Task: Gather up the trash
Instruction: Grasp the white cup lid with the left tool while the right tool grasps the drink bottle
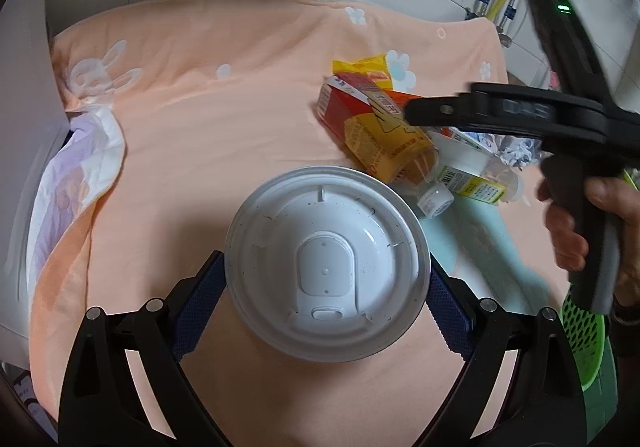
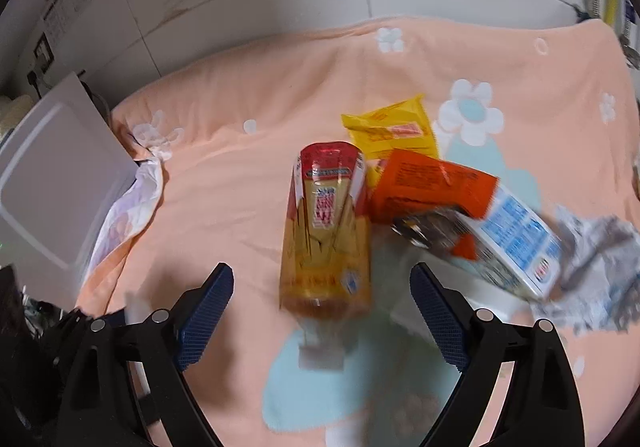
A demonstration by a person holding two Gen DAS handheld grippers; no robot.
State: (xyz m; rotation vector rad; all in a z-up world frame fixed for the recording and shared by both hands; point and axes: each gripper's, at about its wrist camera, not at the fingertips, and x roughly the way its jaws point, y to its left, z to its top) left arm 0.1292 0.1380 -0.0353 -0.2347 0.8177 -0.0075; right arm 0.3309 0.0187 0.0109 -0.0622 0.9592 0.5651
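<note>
Gripping the white lidded cup, the left hand-held gripper stays clear of the bottle (between the spread right hand-held gripper).

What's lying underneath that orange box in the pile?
The orange box rests partly on a yellow wrapper, whose far end sticks out behind it. Below that is the peach blanket. Whatever else lies beneath the box is covered.
</note>
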